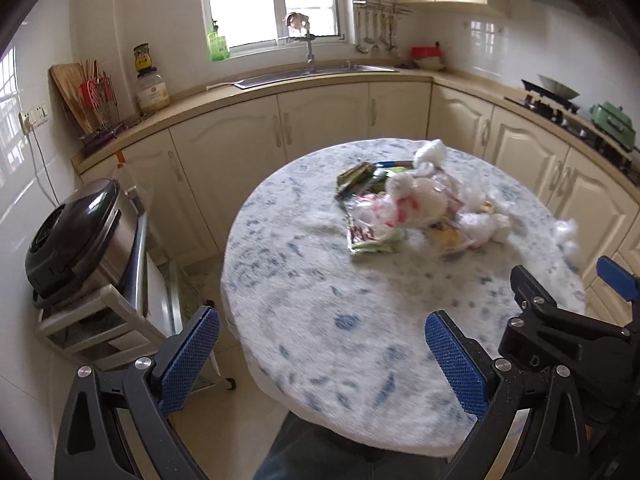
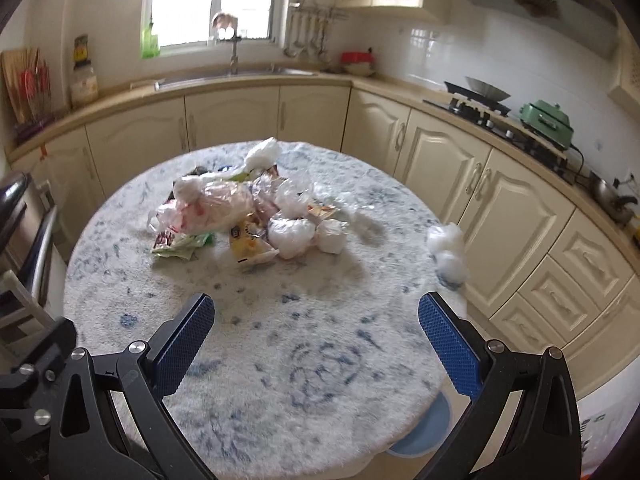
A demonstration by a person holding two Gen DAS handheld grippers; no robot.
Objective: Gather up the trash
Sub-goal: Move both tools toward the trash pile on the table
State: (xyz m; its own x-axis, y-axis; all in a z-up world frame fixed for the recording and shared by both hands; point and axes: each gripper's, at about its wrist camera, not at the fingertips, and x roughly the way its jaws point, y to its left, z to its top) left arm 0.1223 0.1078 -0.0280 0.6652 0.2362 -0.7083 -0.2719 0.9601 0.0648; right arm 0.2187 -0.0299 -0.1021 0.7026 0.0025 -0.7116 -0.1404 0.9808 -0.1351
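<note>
A heap of trash (image 1: 416,208) (image 2: 240,212) lies on the far half of a round table with a white and blue fluffy cover (image 1: 328,320) (image 2: 304,344): clear plastic bags, crumpled white tissue, a yellow wrapper (image 2: 250,244) and a green wrapper (image 2: 182,246). Two white tissue wads (image 2: 448,248) sit apart at the table's right edge. My left gripper (image 1: 320,360) is open over the table's near left edge, nothing between its fingers. My right gripper (image 2: 316,344) is open over the near side, also with nothing in it, and shows in the left wrist view (image 1: 560,320).
Cream cabinets and a counter curve behind the table, with a sink (image 1: 312,70), a stove with a wok (image 2: 480,100) and a green appliance (image 2: 548,122). A black cooker (image 1: 76,236) stands on a rack at the left. A blue bin (image 2: 424,428) shows under the table's near right edge.
</note>
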